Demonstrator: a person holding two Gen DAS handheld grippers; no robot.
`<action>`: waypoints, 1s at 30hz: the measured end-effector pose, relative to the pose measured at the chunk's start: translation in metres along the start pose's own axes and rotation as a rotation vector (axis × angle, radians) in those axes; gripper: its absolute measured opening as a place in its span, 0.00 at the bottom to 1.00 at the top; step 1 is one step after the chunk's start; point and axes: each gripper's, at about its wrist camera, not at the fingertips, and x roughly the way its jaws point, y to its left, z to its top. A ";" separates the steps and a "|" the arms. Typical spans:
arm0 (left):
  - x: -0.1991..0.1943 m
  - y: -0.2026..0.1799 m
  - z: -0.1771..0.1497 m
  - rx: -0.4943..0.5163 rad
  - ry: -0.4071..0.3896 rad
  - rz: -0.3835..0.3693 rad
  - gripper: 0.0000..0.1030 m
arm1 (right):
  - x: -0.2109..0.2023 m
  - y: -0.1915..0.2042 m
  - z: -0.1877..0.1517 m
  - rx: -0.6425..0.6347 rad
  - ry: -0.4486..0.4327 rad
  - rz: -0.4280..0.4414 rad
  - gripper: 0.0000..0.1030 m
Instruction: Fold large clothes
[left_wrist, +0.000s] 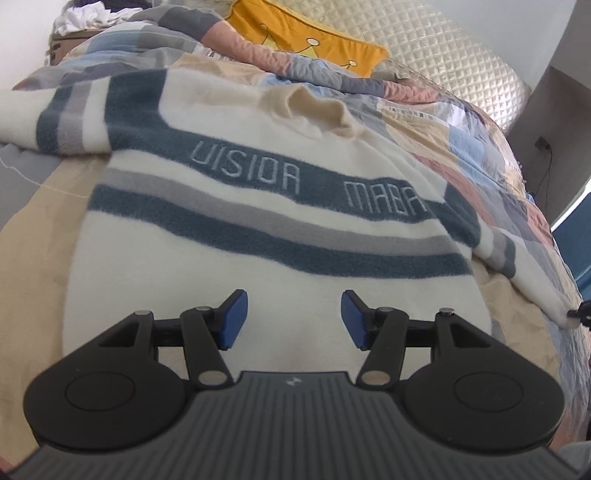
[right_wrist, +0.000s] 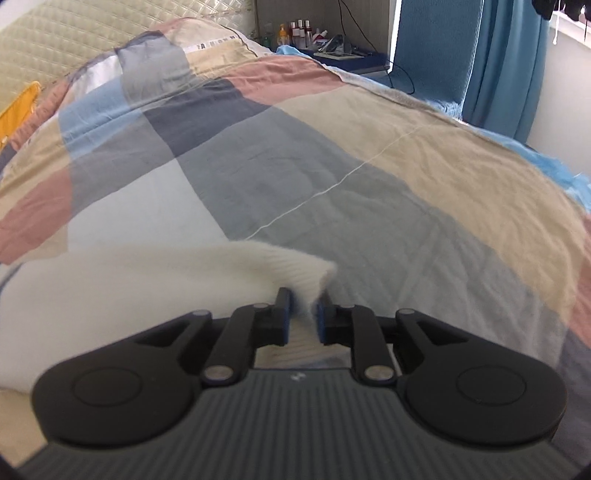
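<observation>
Left gripper (left_wrist: 294, 319) open, empty, above sweater (left_wrist: 258, 206) on quilt (right_wrist: 332, 177). Right gripper (right_wrist: 303, 317) barely parted; cuff (right_wrist: 295, 269) between pads.

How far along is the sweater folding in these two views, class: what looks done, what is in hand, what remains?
Done: the striped sweater lies spread, front up, on the patchwork quilt. In hand: the right gripper has a ribbed cuff between its pads, though whether they press on it is unclear; the left gripper is open above the lower body, holding nothing. Left: no fold shows yet, so sleeves and body remain.
</observation>
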 end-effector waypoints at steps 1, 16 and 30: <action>-0.001 -0.001 0.000 0.005 -0.001 0.001 0.60 | -0.006 0.000 0.001 0.001 -0.001 0.014 0.18; -0.060 -0.029 -0.011 0.118 -0.019 -0.038 0.60 | -0.201 0.079 -0.010 -0.094 -0.140 0.310 0.48; -0.100 -0.048 -0.054 0.155 -0.004 -0.085 0.60 | -0.296 0.172 -0.117 0.050 0.053 0.761 0.51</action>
